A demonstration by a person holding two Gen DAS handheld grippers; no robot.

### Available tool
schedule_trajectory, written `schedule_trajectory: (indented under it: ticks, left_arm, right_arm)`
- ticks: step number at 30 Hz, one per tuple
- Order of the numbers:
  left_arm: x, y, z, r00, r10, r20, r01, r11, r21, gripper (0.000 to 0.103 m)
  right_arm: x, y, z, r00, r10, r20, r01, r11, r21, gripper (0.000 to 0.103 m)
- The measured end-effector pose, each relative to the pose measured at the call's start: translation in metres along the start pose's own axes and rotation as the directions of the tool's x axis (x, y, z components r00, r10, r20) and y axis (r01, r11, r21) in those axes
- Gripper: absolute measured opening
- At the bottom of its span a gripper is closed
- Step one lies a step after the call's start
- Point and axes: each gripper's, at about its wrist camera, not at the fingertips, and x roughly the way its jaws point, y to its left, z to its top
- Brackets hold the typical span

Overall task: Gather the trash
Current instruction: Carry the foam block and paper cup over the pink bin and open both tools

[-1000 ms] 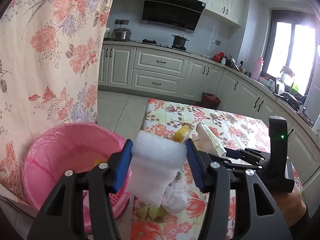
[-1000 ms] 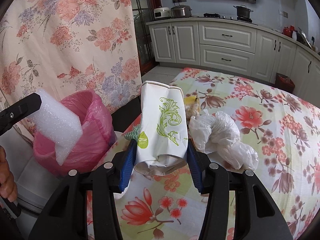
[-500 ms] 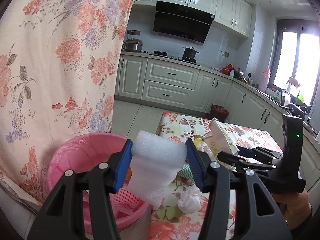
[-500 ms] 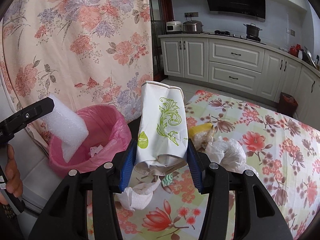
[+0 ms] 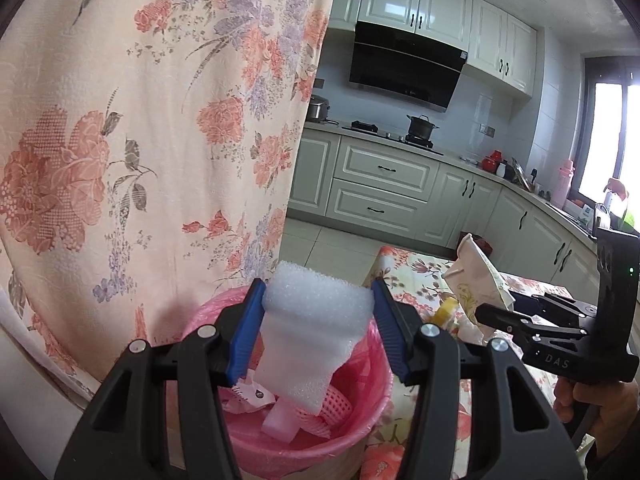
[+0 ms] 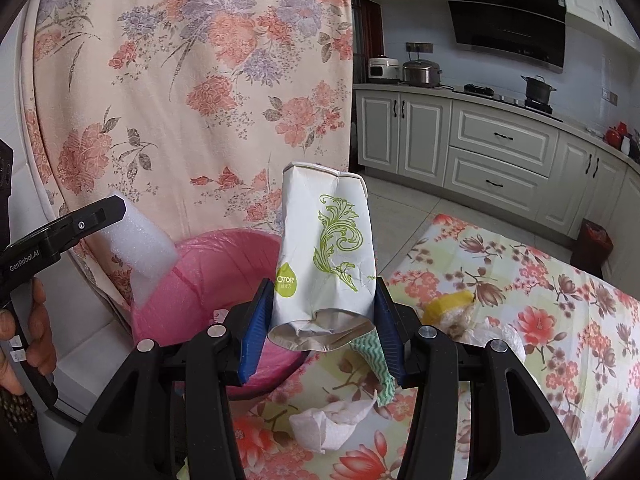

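My left gripper (image 5: 318, 326) is shut on a white foam block (image 5: 310, 340), which hangs over the mouth of the pink-lined bin (image 5: 360, 424). The bin holds a pink mesh sleeve, a foam piece and scraps of paper. My right gripper (image 6: 320, 322) is shut on a crumpled white paper bag with a green leaf print (image 6: 326, 252), held upright above the table's near corner, just right of the bin (image 6: 208, 276). The left gripper (image 6: 116, 206) with the foam block (image 6: 138, 252) shows at the left of the right wrist view. The right gripper (image 5: 486, 312) and paper bag (image 5: 478, 276) appear at the right of the left wrist view.
A floral tablecloth (image 6: 540, 320) covers the table, with a crumpled tissue (image 6: 330, 422), a green-striped wrapper (image 6: 376, 368), a yellow item (image 6: 448, 306) and a white plastic bag (image 6: 500, 336) on it. A floral curtain (image 5: 140, 140) hangs behind the bin. Kitchen cabinets (image 5: 380, 188) line the far wall.
Both grippers have risen and swung left toward the bin, each keeping its hold. The foam block now hangs over the bin's mouth, and the paper bag has come nearer its rim.
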Motion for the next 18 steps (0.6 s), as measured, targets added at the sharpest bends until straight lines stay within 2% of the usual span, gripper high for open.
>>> schedule_trajectory:
  ticks: [18]
  left_arm:
    - [-0.009, 0.031, 0.005, 0.999, 0.032, 0.030, -0.031, 0.999, -0.040, 0.052]
  right_arm:
    - [0.050, 0.066, 0.028, 0.995, 0.084, -0.050, -0.089, 0.991, -0.098, 0.048]
